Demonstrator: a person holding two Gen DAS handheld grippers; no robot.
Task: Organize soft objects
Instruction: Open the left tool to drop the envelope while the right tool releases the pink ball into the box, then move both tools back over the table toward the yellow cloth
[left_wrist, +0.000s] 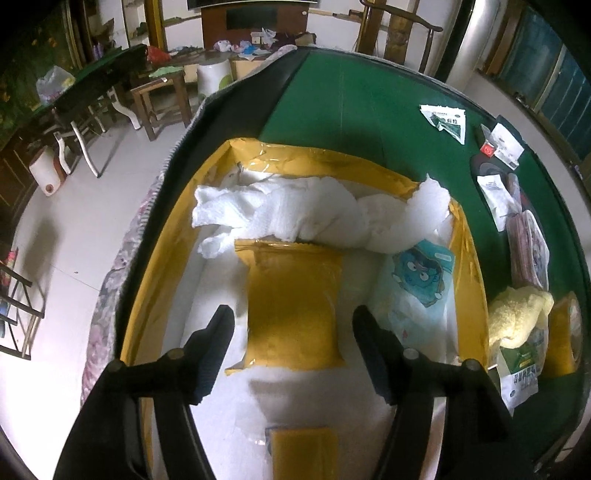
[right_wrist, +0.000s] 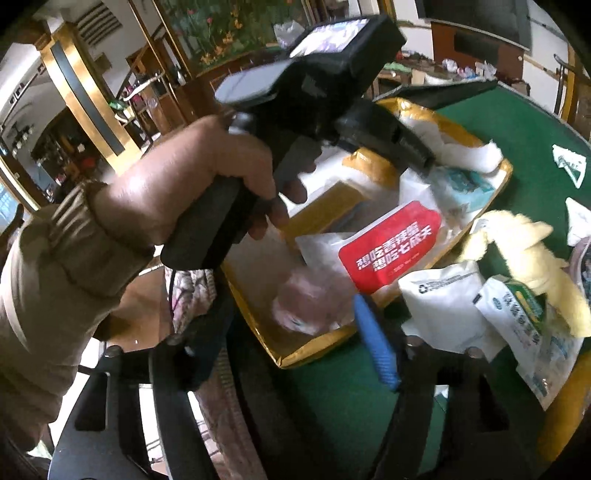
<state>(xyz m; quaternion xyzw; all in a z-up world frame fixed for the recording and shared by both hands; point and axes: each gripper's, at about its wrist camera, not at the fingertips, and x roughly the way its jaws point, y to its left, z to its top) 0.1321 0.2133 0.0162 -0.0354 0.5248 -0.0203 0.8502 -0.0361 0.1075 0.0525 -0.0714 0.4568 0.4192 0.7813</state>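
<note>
Left wrist: left gripper (left_wrist: 293, 328) gapes over glossy yellow pouch (left_wrist: 293, 306); right gripper (right_wrist: 291, 339) empty, spread

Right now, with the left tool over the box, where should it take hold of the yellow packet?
Grip the yellow packet across its near end, coming straight down from above. It lies flat in the box, long axis in line with the open left tool, so the fingers already straddle its width. The far end is tucked under the white cloth.
</note>
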